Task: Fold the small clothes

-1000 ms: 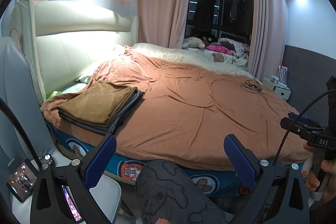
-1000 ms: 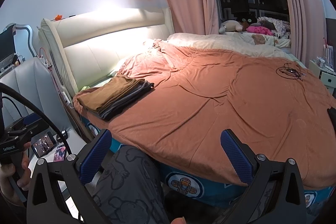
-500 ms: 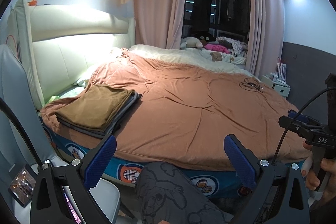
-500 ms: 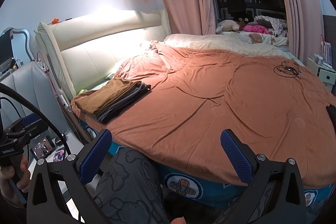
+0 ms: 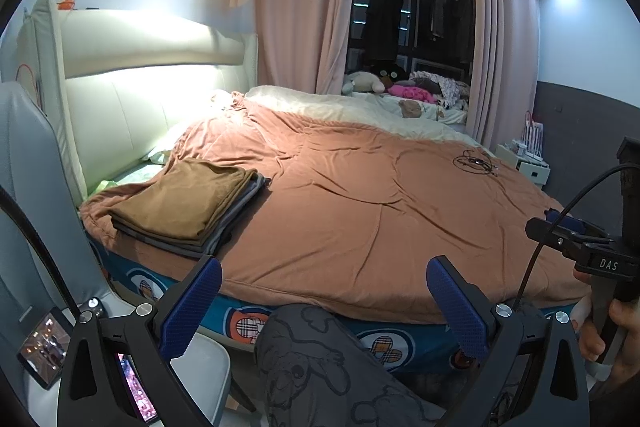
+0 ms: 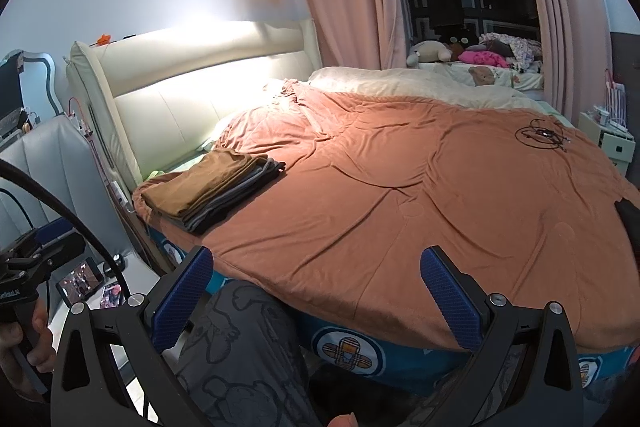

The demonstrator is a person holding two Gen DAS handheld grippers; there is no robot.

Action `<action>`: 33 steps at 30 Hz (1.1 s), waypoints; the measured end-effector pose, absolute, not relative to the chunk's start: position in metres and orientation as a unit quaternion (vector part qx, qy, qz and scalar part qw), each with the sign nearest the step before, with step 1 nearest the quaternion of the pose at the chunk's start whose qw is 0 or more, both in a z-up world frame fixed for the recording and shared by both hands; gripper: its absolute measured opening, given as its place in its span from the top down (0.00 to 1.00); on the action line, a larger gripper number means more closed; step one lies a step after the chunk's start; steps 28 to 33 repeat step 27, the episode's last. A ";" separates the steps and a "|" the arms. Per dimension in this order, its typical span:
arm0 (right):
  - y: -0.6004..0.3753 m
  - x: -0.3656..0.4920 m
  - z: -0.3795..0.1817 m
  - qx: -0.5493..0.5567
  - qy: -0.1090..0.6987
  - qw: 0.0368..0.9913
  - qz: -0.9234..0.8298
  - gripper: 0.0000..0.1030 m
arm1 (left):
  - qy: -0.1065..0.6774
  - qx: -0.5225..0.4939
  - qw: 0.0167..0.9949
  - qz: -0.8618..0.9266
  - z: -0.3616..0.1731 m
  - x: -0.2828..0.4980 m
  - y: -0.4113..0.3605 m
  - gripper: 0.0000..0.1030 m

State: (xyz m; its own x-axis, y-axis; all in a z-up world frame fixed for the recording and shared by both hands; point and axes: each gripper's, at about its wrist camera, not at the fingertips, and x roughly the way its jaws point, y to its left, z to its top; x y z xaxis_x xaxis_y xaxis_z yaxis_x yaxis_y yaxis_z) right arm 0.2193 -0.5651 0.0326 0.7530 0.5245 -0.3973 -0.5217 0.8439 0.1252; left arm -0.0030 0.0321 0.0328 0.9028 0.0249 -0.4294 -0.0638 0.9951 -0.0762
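Both grippers were held off the near edge of the bed (image 5: 360,219), clear of all fabric. The left gripper (image 5: 324,307) had its jaws spread wide with nothing between them; the right gripper (image 6: 316,297) was likewise spread and empty.

The task's clothes were found as a folded stack (image 5: 188,207), brown piece on top of grey ones, lying on the orange-brown bedspread (image 6: 420,195) at about 9 o'clock from bed centre, close to the near corner beside the headboard (image 6: 208,99). No loose garment was visible on the open bedspread. A dark item (image 6: 630,223) at the 3 o'clock margin of the right view may have been cloth; this could not be confirmed.

Risks, as judged:
- The stack sat near the mattress corner. A careless pass by the left gripper, or a tug on the bedspread, could push it over the edge or skew the folds.
- The trailing cables of both grippers could catch on the person's knee (image 5: 320,359) or the chair (image 5: 24,187) and jerk a reach off line.
- A coil of thin wire (image 5: 474,161) lay on the bedspread at about 2 o'clock; a garment spread there could snag it.

Containers: no basket, box or bin for clothes was seen in either view. The only holder of folded items was the bed surface itself.
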 end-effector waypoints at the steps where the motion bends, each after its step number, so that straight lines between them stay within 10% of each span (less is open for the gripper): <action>1: -0.566 0.220 0.033 0.004 0.214 0.936 0.279 0.00 | 0.219 -0.044 0.975 0.024 0.033 -0.004 0.032 0.00; 33: -0.564 0.219 0.030 0.000 0.218 0.938 0.268 0.00 | 0.215 -0.045 0.975 0.017 0.027 -0.017 0.029 0.00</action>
